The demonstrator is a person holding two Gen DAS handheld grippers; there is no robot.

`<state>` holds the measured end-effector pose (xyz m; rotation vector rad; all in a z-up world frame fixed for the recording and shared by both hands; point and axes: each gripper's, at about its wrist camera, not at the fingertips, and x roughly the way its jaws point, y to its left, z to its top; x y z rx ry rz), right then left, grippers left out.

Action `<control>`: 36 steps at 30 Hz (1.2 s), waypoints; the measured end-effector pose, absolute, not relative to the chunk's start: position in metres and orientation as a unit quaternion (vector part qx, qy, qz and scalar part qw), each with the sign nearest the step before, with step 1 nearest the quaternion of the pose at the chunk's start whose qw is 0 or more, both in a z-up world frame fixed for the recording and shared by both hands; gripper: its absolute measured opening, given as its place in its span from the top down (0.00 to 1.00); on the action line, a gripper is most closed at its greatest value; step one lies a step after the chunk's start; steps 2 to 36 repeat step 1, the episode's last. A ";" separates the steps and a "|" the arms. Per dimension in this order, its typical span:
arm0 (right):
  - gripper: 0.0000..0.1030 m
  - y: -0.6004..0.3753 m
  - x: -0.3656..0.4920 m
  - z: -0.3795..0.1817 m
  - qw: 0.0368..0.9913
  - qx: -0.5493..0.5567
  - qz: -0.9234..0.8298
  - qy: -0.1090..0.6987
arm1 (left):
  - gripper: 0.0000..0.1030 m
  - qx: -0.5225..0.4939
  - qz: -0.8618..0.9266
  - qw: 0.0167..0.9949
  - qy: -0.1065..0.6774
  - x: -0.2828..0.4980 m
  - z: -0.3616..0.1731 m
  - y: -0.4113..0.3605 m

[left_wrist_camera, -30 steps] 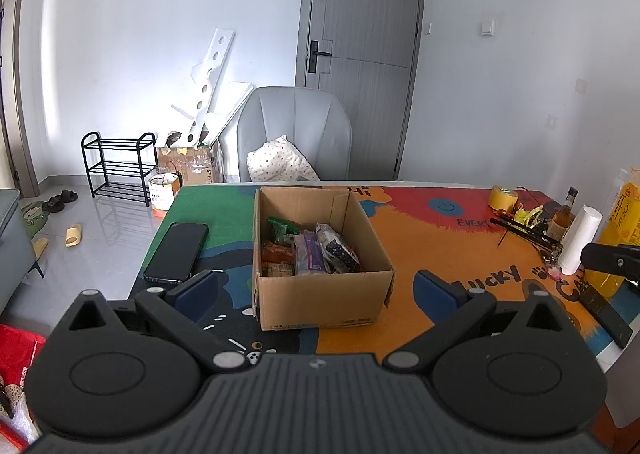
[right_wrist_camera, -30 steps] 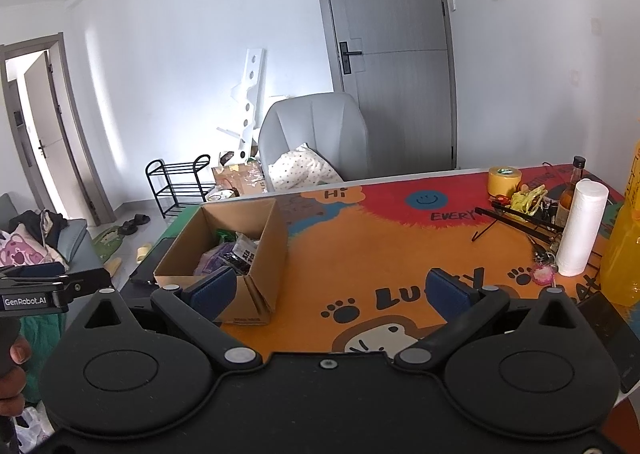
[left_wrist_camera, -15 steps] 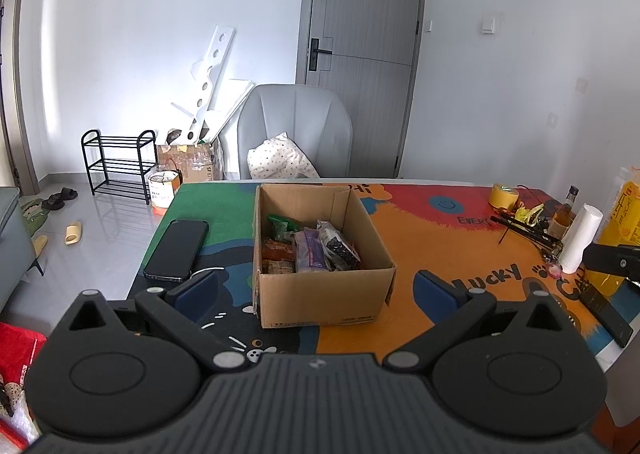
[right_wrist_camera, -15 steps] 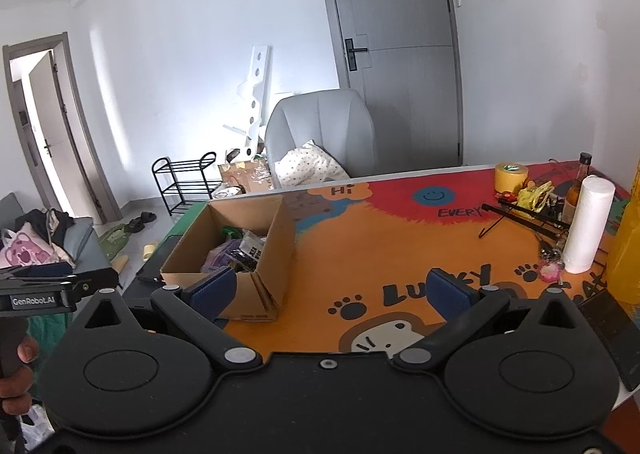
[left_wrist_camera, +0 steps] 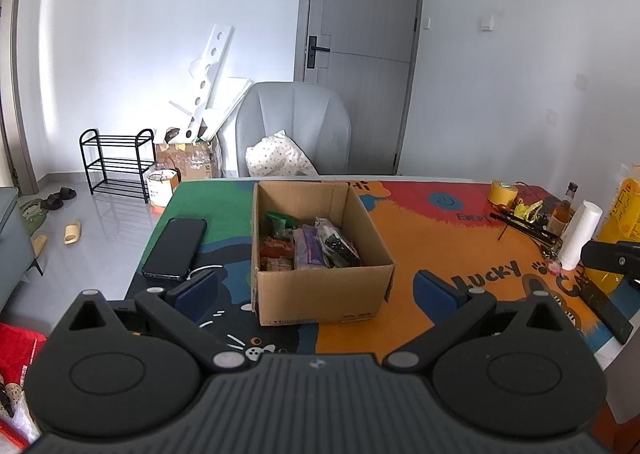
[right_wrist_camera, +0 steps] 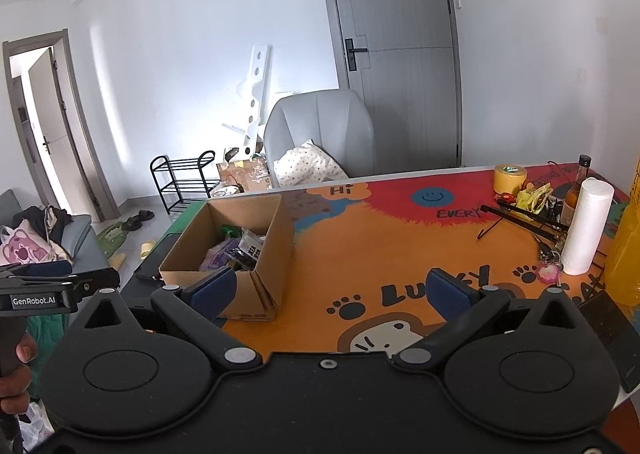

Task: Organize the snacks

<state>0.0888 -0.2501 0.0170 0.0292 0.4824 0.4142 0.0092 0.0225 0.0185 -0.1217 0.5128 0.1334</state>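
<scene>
An open cardboard box [left_wrist_camera: 320,290] stands on the colourful table mat, holding several snack packets [left_wrist_camera: 308,242]. It also shows in the right wrist view [right_wrist_camera: 276,238], left of centre, with the snack packets [right_wrist_camera: 236,250] inside. My left gripper [left_wrist_camera: 316,286] is open and empty, held just before the box's near wall. My right gripper [right_wrist_camera: 332,294] is open and empty, above the orange part of the mat [right_wrist_camera: 380,254], to the right of the box.
A black phone [left_wrist_camera: 176,246] lies left of the box. At the table's right edge are a paper towel roll [right_wrist_camera: 586,225], a yellow tape roll [right_wrist_camera: 510,177], a small bottle [right_wrist_camera: 576,189], a yellow bag [right_wrist_camera: 626,250] and a black rack [right_wrist_camera: 524,219]. A grey chair [left_wrist_camera: 292,133] stands behind.
Both grippers have drifted back and up slightly, so the box looks a little smaller and farther. Both stay open and empty.
</scene>
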 end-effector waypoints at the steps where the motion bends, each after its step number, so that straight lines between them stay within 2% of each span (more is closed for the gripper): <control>1: 0.00 -0.250 0.089 0.017 0.950 0.015 0.203 0.238 | 0.00 -0.059 0.065 0.963 0.253 0.009 0.018 0.023; 36: 0.00 -0.250 0.089 0.017 0.950 0.015 0.203 0.238 | 0.00 -0.059 0.065 0.963 0.253 0.009 0.018 0.023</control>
